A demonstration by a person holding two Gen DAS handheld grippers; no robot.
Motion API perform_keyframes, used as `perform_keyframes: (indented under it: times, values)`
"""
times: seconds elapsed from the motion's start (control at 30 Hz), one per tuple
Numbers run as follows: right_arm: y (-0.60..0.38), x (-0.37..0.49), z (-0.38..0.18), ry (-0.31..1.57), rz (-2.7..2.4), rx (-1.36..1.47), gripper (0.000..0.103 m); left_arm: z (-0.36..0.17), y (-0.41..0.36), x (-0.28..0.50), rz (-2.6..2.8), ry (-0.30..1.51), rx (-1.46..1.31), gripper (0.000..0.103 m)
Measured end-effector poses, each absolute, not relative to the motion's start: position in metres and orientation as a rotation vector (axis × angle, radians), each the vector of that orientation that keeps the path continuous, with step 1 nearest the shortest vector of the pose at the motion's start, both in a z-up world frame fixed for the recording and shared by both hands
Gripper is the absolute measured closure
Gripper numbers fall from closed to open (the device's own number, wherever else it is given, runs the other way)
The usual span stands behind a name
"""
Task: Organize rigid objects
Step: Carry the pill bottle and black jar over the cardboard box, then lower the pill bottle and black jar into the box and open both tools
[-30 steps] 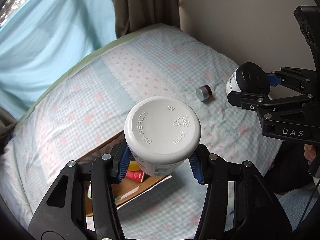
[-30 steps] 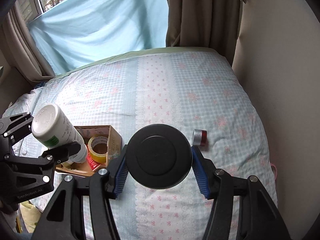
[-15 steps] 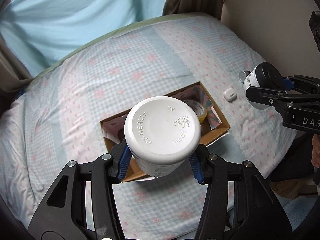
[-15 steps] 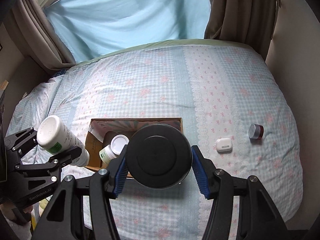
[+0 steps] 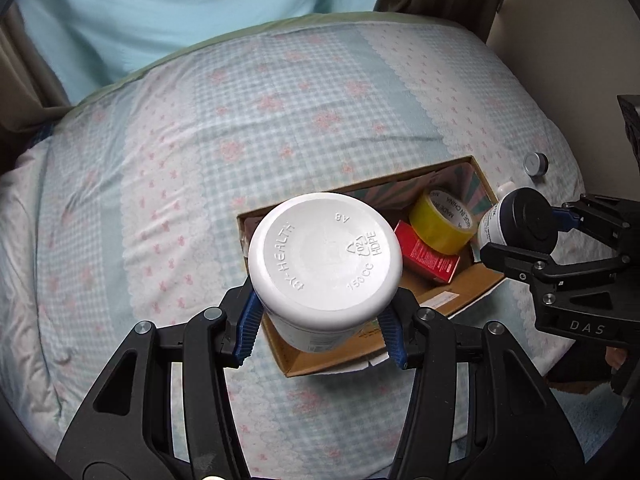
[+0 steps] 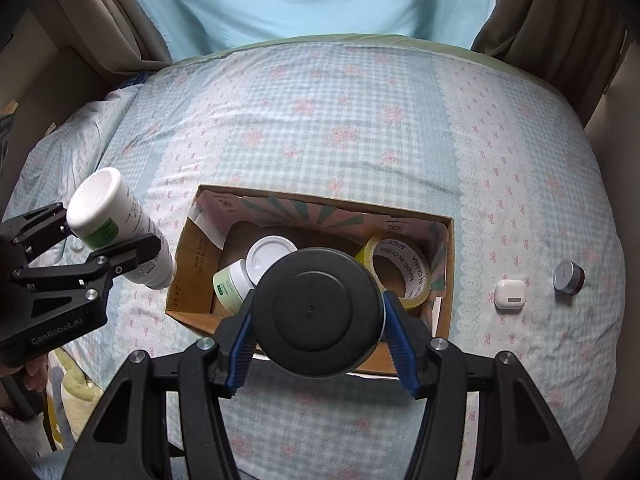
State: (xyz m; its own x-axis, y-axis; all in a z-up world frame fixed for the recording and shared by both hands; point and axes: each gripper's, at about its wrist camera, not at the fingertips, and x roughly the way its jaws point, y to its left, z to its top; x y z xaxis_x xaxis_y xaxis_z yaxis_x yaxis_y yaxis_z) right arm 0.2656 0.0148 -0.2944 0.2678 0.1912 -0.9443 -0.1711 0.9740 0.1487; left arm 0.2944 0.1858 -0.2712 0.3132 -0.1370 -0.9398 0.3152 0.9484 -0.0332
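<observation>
My left gripper (image 5: 322,340) is shut on a white plastic bottle (image 5: 325,264) with a green label, its base facing the camera; it also shows in the right wrist view (image 6: 116,224), held left of the box. My right gripper (image 6: 318,354) is shut on a black-lidded jar (image 6: 318,312), held above the box's near edge; it also shows in the left wrist view (image 5: 520,226). The open cardboard box (image 6: 192,264) lies on the bed and holds a yellow tape roll (image 6: 400,268), a white-capped bottle (image 6: 248,276) and a red box (image 5: 426,256).
The checked blue bedspread (image 6: 320,128) covers the bed. A white earbud case (image 6: 510,296) and a small silver and red tin (image 6: 568,277) lie right of the box. Curtains (image 6: 132,20) and a wall (image 5: 580,40) close in the far side and right.
Both grippers have moved over the bed toward the box, which now sits closer and more central in both views. Both still hold their containers.
</observation>
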Motion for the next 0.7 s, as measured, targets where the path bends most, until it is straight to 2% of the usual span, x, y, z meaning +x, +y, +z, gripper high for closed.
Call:
perform_keyframes:
  times: [0.43, 0.7]
  values:
    - [0.053, 0.295, -0.382, 1.503, 0.336, -0.111, 0.049, -0.344, 0.187, 0.342, -0.285, 1.366, 0.193, 0.055]
    - [0.072, 0.292, -0.411, 1.568, 0.405, -0.211, 0.049, -0.376, 0.186, 0.360, -0.276, 1.433, 0.170, 0.055]
